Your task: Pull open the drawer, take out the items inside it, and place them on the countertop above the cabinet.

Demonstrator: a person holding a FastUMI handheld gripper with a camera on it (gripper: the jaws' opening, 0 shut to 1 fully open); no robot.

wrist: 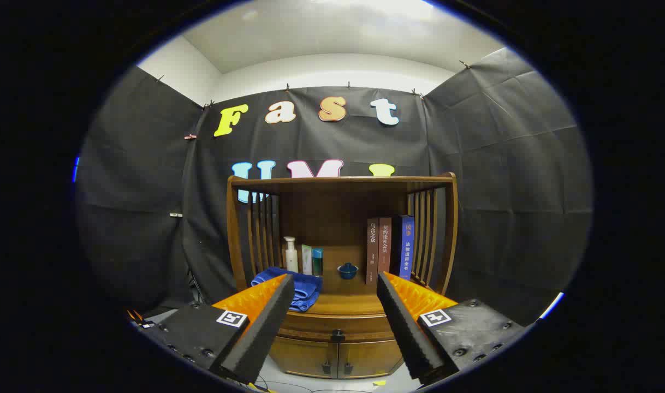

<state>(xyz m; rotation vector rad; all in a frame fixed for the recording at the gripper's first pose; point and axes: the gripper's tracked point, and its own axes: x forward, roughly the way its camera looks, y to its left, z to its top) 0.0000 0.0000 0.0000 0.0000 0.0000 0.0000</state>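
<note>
Black cloth walls close the booth on three sides, with a wooden cabinet (340,262) standing against the back one. Claw (335,284) is held open, fingers wide apart and empty, well short of the cabinet and aimed at its front. Between the fingers, low down, sits the drawer (338,327), shut, with a small dark knob (338,332) at its middle; two small doors (337,357) lie under it. Above the drawer is the table (346,303), the cabinet's countertop, under a slatted open shelf frame. On it, beyond the left finger, a folded blue towel (305,289); behind it a white pump bottle (291,254) and two small tubes (312,260). A small blue lidded bowl (347,271) stands near the centre. Three upright books (390,248) stand at the right.
</note>
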